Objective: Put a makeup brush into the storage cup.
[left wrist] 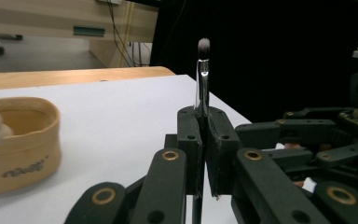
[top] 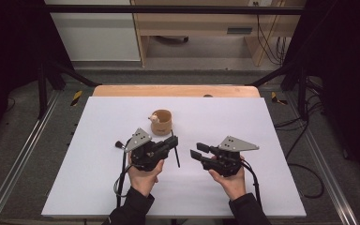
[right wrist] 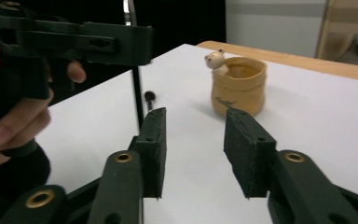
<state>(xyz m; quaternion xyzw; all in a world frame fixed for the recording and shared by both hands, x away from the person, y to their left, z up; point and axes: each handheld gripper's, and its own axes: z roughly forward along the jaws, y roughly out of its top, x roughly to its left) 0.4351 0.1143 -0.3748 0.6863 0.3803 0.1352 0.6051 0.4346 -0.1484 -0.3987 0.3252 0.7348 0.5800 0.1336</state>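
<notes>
High view: tan pouch [top: 161,122] upright on table [top: 98,178] — bear figure [top: 155,118] inside.

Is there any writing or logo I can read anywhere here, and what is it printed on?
Tan pouch-shaped holder: a short dark cursive word low on its side, too blurred to read in either gripper view.
Makeup brush, grippers and white table cover: no lettering visible.

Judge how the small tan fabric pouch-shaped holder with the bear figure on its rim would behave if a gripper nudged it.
The tan fabric holder looks soft-walled, with a rolled rim, so it would probably dent rather than resist. It stands alone on the white table, seemingly empty, so likely light and apt to slide. The bear figure on one side may bias any tipping that way.
</notes>
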